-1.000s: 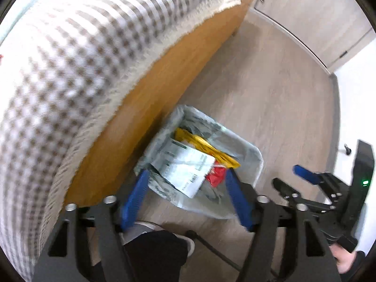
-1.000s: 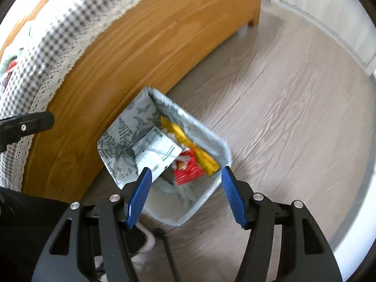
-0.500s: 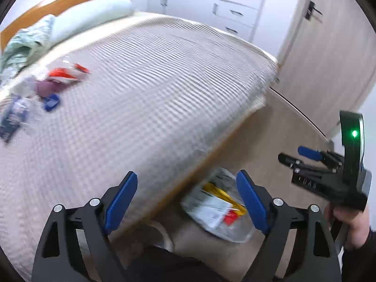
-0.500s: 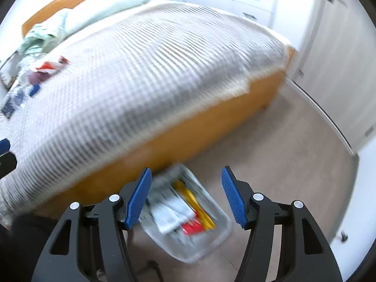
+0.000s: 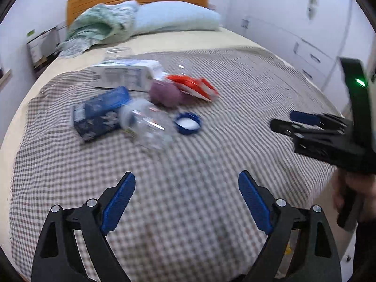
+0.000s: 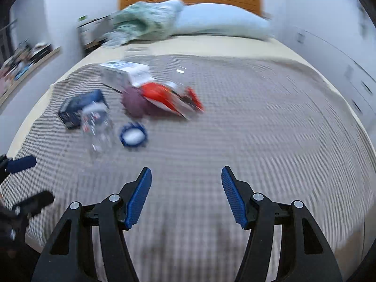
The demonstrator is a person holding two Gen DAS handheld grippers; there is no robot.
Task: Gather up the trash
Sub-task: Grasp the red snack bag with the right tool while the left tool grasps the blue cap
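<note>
Your left gripper (image 5: 186, 199) has just been spreading its jaws and holds nothing; your right gripper (image 6: 186, 193) is also released and empty. The trash lies toward the bed's (image 5: 235, 108) left edge, below the pillow (image 5: 174, 20): white box (image 5: 122, 75), blue box (image 5: 99, 112), clear jar (image 5: 148, 124), blue lid (image 5: 188, 123), red wrapper (image 5: 195, 87).

Trash sits clustered on the checked bedspread (image 5: 211, 164).
White box (image 5: 122, 77), blue box (image 5: 98, 112), clear jar (image 5: 148, 124) on its side, blue lid (image 5: 188, 123), red wrapper (image 5: 192, 85), purple ball (image 5: 164, 92).
</note>
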